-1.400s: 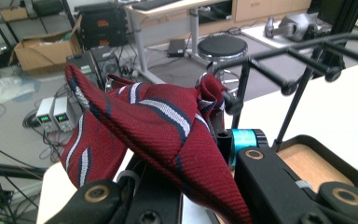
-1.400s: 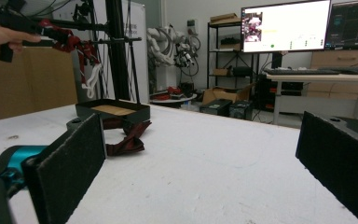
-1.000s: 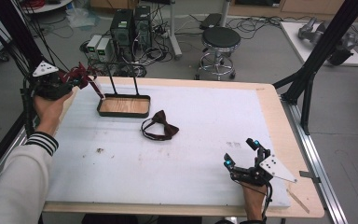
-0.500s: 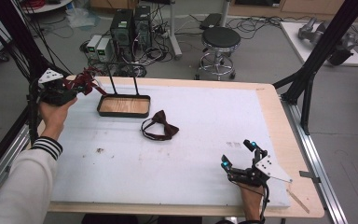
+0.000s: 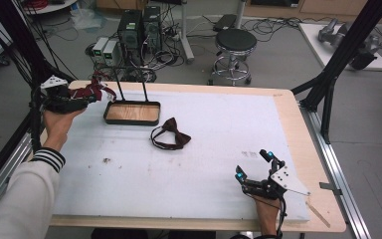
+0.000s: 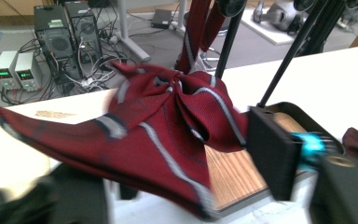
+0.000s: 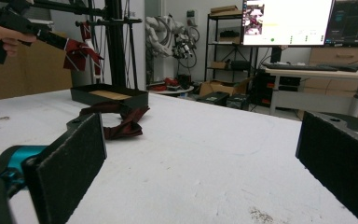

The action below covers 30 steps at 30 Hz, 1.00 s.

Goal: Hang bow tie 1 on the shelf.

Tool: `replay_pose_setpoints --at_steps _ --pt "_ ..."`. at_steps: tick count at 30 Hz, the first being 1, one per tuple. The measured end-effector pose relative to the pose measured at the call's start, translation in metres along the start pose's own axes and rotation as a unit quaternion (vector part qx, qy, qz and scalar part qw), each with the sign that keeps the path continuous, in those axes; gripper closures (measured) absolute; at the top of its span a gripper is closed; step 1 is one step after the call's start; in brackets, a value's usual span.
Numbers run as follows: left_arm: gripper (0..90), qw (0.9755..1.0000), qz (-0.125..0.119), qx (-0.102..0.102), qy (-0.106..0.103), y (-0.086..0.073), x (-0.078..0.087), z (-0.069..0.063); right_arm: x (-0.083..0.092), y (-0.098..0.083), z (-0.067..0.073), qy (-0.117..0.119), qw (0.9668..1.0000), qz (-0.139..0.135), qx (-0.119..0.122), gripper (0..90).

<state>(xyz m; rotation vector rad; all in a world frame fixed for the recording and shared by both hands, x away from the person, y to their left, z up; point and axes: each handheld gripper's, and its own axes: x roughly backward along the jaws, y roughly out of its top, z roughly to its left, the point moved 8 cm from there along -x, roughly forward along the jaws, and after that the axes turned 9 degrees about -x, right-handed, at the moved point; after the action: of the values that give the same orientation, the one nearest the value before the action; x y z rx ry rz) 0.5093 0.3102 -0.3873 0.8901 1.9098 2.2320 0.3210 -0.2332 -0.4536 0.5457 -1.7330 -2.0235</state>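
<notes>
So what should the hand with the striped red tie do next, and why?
Probably draw the left gripper back, away from the stand. Its jaws have just been opening, and the striped red bow tie lies loose between them, its band hung on the stand.

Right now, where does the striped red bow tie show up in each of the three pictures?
High view: the striped red bow tie is at the upper left, beside the two thin black posts.
Left gripper view: it spreads across the middle, close up and blurred.
Right gripper view: it is small, at the upper left, beside the black posts.
Shared landmark: the wood-floored tray just below the tie.
</notes>
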Motion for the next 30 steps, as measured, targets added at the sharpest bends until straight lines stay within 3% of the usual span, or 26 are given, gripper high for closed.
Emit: replay_pose_setpoints --at_steps 1,2,7,13,19,27,30 --pt "28.0 1.0 -0.007 0.002 0.002 0.001 0.001 0.0 0.0 0.0 0.0 -0.001 1.0 -0.001 0.001 0.7" --pt "24.0 0.9996 -0.028 0.006 -0.004 0.004 0.006 0.0 0.0 0.0 0.0 -0.001 1.0 -0.001 0.001 0.7" --pt "14.3 0.998 -0.058 0.011 -0.021 0.011 0.017 -0.002 0.001 0.0 0.001 -0.003 1.0 -0.002 0.001 0.8" --pt "12.6 0.9945 -0.096 -0.002 -0.042 0.018 0.037 -0.016 0.001 0.0 0.001 -0.003 1.0 -0.004 0.002 0.8" --pt "12.6 0.9917 -0.112 -0.015 -0.061 0.016 0.047 -0.032 0.001 0.0 0.001 -0.003 1.0 -0.005 0.003 0.8" --pt "12.6 0.9923 -0.107 -0.02 -0.058 0.007 0.05 -0.034 0.001 0.0 0.001 -0.002 1.0 -0.003 0.0 0.8" --pt "12.6 0.9912 -0.115 -0.025 -0.062 0.01 0.052 -0.037 0.001 0.0 0.001 -0.003 1.0 -0.005 0.002 0.7"
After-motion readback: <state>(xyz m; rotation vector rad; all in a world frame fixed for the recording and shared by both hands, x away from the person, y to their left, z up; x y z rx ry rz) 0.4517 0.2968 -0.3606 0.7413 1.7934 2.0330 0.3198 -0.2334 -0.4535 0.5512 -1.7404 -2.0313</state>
